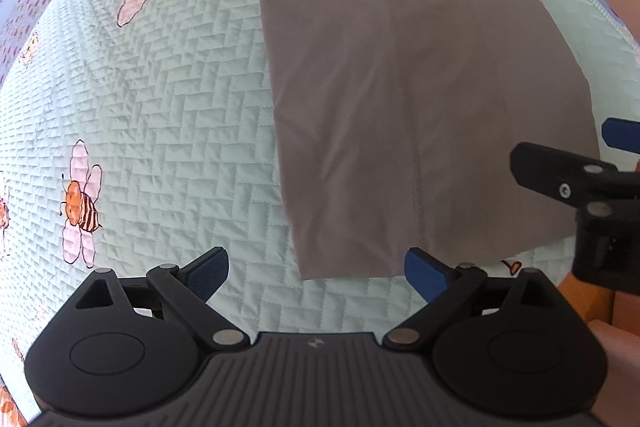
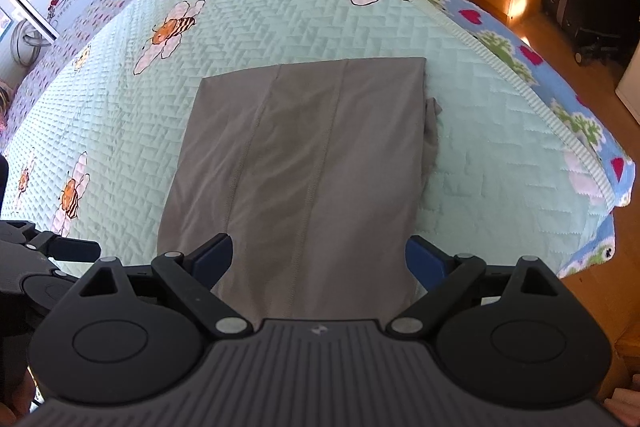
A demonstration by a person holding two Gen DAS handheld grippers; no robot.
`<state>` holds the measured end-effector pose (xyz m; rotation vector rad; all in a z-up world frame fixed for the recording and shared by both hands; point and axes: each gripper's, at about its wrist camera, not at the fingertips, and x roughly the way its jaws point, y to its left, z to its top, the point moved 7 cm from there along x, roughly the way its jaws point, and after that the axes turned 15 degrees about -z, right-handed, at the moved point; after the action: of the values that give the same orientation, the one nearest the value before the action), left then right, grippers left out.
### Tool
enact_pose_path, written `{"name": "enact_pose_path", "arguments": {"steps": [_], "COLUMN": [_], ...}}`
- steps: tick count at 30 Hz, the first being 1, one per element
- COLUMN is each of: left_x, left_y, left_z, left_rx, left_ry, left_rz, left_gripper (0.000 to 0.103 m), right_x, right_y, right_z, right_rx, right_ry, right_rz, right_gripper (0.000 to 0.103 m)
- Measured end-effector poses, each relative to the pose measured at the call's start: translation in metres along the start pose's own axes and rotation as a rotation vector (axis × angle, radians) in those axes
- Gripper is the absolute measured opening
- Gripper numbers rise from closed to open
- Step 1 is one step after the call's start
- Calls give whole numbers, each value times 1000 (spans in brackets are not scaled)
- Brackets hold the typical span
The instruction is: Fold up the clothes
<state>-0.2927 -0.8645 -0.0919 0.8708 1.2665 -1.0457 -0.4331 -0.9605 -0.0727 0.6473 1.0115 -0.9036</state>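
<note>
I see the garment (image 2: 304, 163) lying flat near the bed's (image 2: 500, 131) right edge, already folded to a rectangle. Both grippers, left (image 1: 316, 273) and right (image 2: 320, 259), hang released. It looks thin, limp (probably slippery); I'd pinch the near corners.

One garment (image 2: 304, 163) (folded), two tongs (image 1: 316, 277).
</note>
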Motion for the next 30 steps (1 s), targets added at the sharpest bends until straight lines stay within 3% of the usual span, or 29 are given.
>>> {"name": "enact_pose_path", "arguments": {"steps": [9, 15, 18, 25, 30], "left_x": [3, 5, 5, 8, 15], "left_y": [2, 7, 8, 12, 15], "left_z": [-1, -3, -4, -3, -2], "left_rx": [-4, -5, 0, -18, -30], "left_ry": [4, 20, 32, 45, 75], "left_rz": [-7, -8, -9, -24, -32], "left_gripper": [98, 98, 98, 98, 98], "right_x": [2, 7, 11, 13, 14], "right_y": [6, 12, 15, 11, 11], "right_z": [0, -3, -5, -4, -4], "right_rx": [-5, 1, 5, -11, 0], "right_ry": [18, 52, 102, 192, 263], "right_rz": [13, 75, 106, 53, 66], "right_gripper": [93, 93, 93, 93, 93]}}
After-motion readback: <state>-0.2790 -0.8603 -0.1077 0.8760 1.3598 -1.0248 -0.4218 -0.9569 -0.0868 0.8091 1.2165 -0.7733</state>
